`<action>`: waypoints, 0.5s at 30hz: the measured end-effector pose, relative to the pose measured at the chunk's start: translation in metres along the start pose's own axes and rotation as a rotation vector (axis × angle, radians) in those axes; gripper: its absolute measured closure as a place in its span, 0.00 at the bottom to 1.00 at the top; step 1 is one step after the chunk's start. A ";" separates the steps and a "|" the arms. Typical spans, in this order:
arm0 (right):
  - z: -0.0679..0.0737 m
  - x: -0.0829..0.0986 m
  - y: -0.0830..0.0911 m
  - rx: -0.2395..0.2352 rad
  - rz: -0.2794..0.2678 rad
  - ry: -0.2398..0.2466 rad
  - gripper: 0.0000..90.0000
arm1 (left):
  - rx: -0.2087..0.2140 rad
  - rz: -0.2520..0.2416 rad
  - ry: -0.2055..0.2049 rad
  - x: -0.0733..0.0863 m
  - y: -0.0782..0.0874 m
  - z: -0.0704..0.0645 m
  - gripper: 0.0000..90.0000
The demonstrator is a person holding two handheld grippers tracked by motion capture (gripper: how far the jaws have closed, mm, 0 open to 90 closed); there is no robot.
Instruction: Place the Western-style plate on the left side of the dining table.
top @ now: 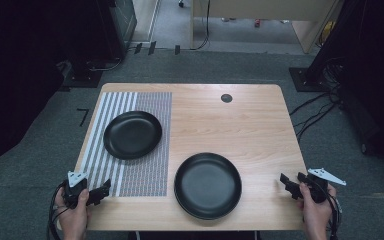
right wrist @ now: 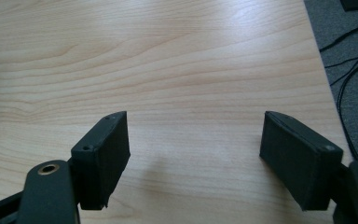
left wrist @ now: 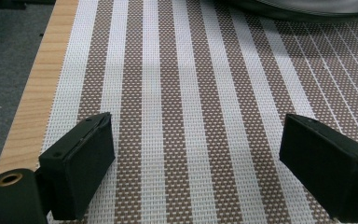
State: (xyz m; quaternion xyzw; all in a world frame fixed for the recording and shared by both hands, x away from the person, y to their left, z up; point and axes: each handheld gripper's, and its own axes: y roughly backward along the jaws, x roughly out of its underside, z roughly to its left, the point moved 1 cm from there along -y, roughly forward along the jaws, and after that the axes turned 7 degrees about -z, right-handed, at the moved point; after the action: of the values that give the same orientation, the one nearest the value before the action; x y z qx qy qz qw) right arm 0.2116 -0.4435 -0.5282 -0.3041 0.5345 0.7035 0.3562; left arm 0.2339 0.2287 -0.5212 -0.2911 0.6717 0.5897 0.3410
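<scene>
Two black plates [top: 132,134], brown-and-white striped placemat [top: 109,165], light wood table [top: 230,125], grey carpet [top: 30,165]

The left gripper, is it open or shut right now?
Open. The left gripper has its jaws standing wide apart over the striped placemat, holding nothing.

Open tabletop [top: 260,125] right of plates [top: 208,185]

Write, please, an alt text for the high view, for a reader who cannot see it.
A wooden table holds two black plates: one plate on a striped placemat at the left, a larger plate on bare wood near the front. At the near corners a person's hands hold the left tongs and the right tongs, touching neither.
</scene>
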 end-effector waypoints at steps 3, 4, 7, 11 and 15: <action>-0.002 0.002 0.003 0.006 -0.003 0.017 0.26 | -0.004 -0.004 -0.011 0.002 0.001 0.000 0.11; -0.003 0.003 0.003 0.007 -0.004 0.019 0.26 | -0.004 -0.004 -0.011 0.002 0.001 0.000 0.11; -0.003 0.004 0.004 0.011 -0.011 0.033 0.26 | -0.011 -0.011 -0.041 0.004 0.001 -0.002 0.10; 0.000 0.005 0.004 0.026 -0.006 0.068 0.26 | -0.019 -0.004 -0.063 0.005 0.000 -0.004 0.08; 0.003 0.006 0.003 0.040 0.002 0.095 0.26 | -0.022 -0.002 -0.068 0.005 -0.001 -0.005 0.07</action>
State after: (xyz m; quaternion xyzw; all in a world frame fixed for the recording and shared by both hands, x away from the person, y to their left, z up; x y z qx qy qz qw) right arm 0.2055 -0.4403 -0.5306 -0.3294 0.5650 0.6778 0.3359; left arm 0.2310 0.2238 -0.5253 -0.2755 0.6529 0.6063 0.3610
